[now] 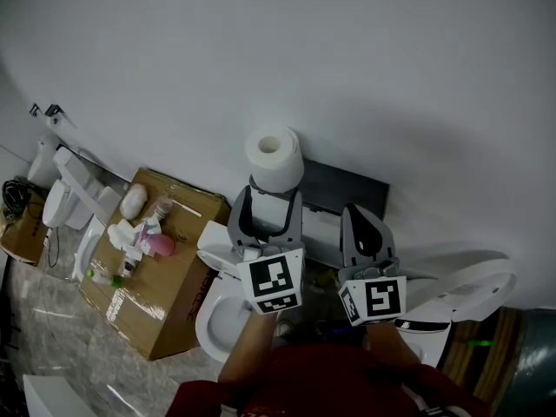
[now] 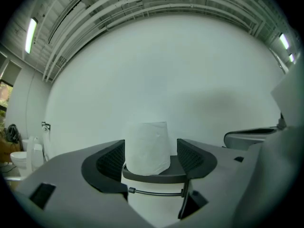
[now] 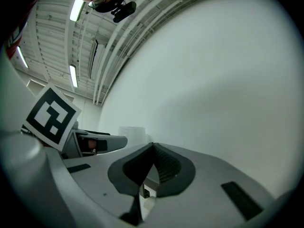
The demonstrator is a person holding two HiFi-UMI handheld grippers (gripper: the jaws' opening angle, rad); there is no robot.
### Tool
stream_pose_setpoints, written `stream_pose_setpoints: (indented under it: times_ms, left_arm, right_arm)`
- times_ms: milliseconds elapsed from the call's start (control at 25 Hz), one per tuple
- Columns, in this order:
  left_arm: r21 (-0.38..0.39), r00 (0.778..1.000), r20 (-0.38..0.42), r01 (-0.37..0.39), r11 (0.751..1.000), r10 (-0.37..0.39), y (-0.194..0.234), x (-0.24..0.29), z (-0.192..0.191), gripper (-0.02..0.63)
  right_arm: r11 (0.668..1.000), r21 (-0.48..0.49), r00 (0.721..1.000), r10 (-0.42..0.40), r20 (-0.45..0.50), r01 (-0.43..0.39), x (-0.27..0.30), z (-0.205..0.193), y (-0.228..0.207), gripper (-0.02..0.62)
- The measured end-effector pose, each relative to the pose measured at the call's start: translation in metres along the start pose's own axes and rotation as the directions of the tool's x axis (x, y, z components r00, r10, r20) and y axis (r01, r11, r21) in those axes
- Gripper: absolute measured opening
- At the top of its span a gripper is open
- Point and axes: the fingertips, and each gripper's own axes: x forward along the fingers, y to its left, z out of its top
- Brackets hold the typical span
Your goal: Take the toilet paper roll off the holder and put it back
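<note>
Toilet paper roll [image 1: 274,155], one, between open left tongs [image 2: 151,152], right tongs [image 3: 152,148] closed

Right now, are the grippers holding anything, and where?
Nothing is held. The toilet paper roll stands between the left gripper's open fingers, not squeezed; the right gripper is shut and empty.
</note>
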Motion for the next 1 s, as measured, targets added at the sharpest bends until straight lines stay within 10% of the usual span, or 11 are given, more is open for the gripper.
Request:
stream_pose_setpoints:
  times_ms: [400,1000]
  left_arm:
    - [-0.03,1.0,-0.029,0.006,1.0,-0.007,0.007,0.049,-0.002,0.453]
    - [-0.015,0.999,-0.028,-0.035,0.999,0.034,0.02,0.092,-0.008,0.454]
  right_arm:
    - [1.0,-0.004,1.0,-0.011,0.002,0.011,-0.001,0.001,-0.002,0.017]
    - [0.999,-0.022,0.999,-0.035,-0.013,0.035,-0.002,-0.002,-0.007,0.017]
